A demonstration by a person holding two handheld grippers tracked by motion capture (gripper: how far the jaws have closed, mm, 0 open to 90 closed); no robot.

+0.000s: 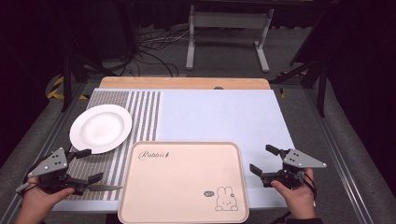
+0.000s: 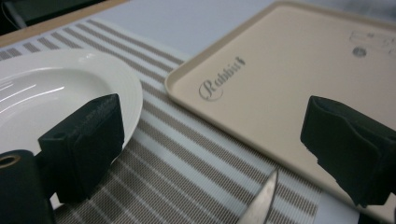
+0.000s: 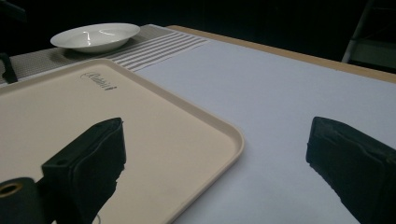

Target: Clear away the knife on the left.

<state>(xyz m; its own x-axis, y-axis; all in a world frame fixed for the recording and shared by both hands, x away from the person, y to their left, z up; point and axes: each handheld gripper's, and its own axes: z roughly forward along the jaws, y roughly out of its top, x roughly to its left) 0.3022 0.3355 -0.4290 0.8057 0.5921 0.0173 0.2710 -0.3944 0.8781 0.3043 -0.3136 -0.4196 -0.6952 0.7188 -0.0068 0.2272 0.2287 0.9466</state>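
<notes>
On the desk (image 1: 219, 112) we see a beige tray (image 1: 183, 182) near centre, a white plate (image 1: 101, 128) far left on a striped mat (image 1: 140, 116), and a knife (image 1: 103, 187) lying just left of the tray. Our left gripper (image 1: 88, 165) and right gripper (image 1: 261, 161) both hold their fingers spread, gripping nothing.

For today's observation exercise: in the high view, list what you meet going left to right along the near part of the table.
Left gripper → knife → beige tray → right gripper.
</notes>
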